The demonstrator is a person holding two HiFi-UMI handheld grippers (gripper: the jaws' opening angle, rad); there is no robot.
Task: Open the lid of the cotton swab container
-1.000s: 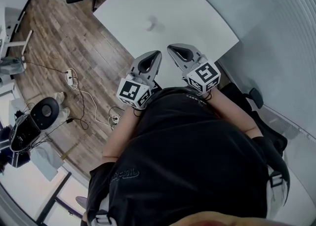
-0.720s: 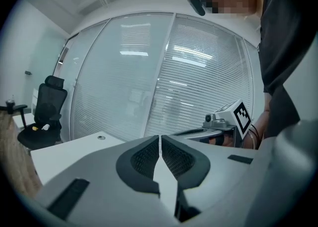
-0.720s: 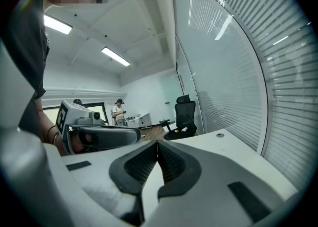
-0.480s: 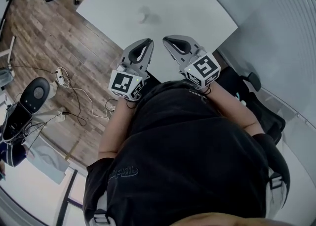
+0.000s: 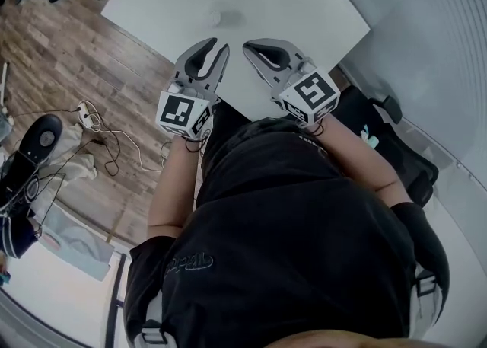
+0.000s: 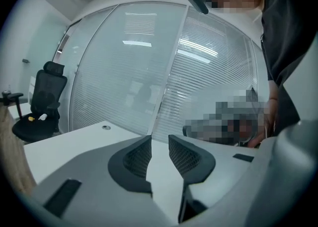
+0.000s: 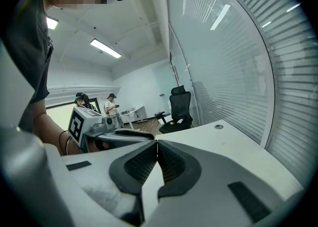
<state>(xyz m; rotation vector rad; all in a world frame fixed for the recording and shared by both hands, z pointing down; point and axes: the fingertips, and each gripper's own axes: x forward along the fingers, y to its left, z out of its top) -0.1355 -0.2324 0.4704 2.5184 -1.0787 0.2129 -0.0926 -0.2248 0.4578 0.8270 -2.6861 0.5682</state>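
Both grippers reach out over the near edge of the white table [image 5: 289, 4], side by side. The left gripper [image 5: 218, 43] has just been opening: its jaws stand a narrow gap apart with only bare tabletop between them. The right gripper [image 5: 246, 44] has its jaws pressed together, holding nothing.

The only likely cotton swab container [image 5: 215, 17] is a small pale blur with a soft shadow on the table, just beyond the left gripper's tips and clear of both tools. It is too faint to show a lid or label.

Little can be read. Each gripper's marker cube [image 5: 183, 114] carries only black-and-white square patterns. The person's black shirt [image 5: 289, 217] has a pale script logo [image 5: 190, 264] near the hem, too small to read.

A black office chair [image 6: 44, 102] stands past the table's far corner, and cables [image 5: 122, 145] trail over the wooden floor [image 5: 68, 57] left of the table
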